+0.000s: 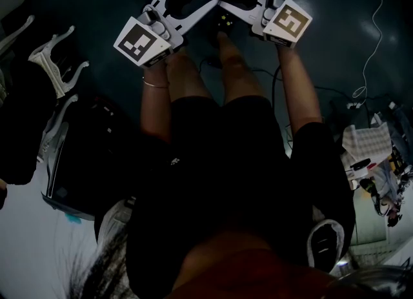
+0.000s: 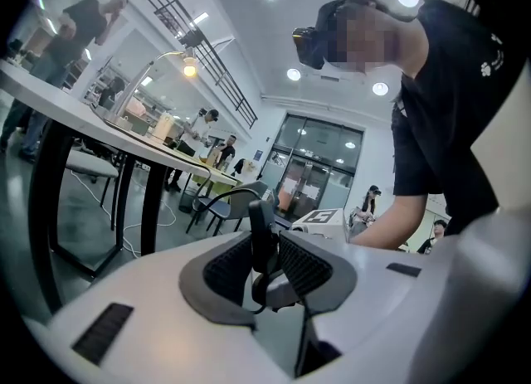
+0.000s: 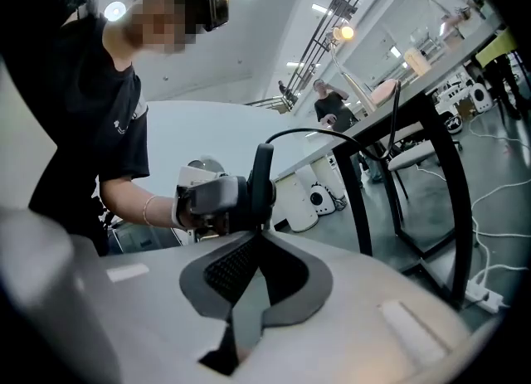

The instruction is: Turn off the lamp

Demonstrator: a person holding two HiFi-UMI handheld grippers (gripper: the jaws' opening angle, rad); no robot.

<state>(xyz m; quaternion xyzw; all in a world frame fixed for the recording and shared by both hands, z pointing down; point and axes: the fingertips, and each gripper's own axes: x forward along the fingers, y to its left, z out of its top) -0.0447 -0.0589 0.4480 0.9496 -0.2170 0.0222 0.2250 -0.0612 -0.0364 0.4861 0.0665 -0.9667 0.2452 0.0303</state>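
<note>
At centre frame, left tongs (image 2: 264, 248) clamp a black cord switch (image 2: 260, 221); right tongs (image 3: 256, 237) closed, tips apparently against the same switch. The lamp (image 2: 190, 65) glows on the bench (image 2: 83, 113), upper left of left gripper view.

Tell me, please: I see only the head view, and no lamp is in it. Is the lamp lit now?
Observer: Yes. In the left gripper view the desk lamp glows above the white table.
Operator: Do my jaws hold something?
Observer: The right gripper is shut on a black cord that arcs toward the table.
Operator: And the left one?
Observer: The left gripper is shut on that cord too.
</note>
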